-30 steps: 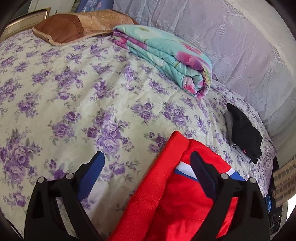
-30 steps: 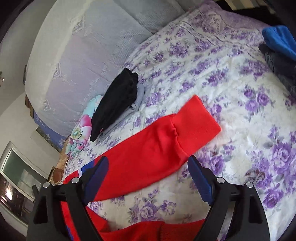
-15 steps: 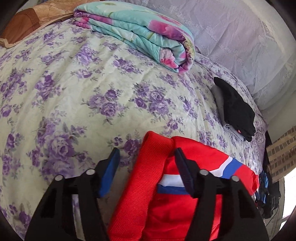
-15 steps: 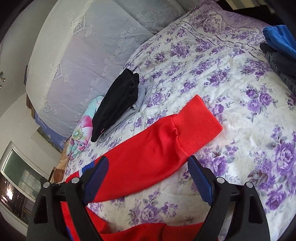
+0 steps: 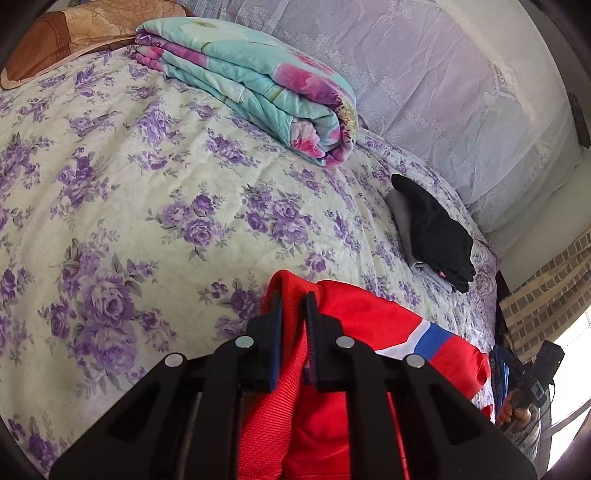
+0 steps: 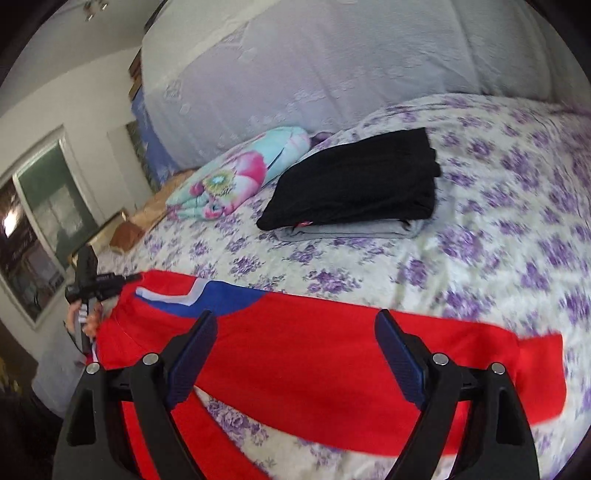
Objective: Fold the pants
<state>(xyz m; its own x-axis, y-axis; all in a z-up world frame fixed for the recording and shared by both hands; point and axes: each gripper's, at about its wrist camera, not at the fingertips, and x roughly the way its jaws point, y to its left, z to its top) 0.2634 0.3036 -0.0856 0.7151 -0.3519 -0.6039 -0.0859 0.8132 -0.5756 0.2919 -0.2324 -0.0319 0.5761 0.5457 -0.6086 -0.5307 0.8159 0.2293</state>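
Red pants [image 5: 354,317] with a white and blue stripe lie on the flowered bedsheet [image 5: 147,192]. In the left wrist view my left gripper [image 5: 293,299] is shut on the ribbed red waistband, which is pinched up into a ridge between the pads. In the right wrist view my right gripper [image 6: 295,317] stands open just above one red leg of the pants [image 6: 332,373], and nothing is pressed between its fingers. The leg's cuff lies to the right. At the far left of that view a hand holds the left gripper [image 6: 92,284] at the waist end.
A folded black garment [image 6: 358,181] on a grey one lies beyond the pants. A rolled floral quilt [image 5: 258,85] and a brown pillow [image 5: 70,33] sit further back. A lace-covered headboard [image 5: 443,74] bounds the bed, with a brick wall [image 5: 546,291] at right.
My left gripper closed from wide open onto the red waistband. My right gripper rolled and swung from the cuff end to over the middle of the leg, still open.
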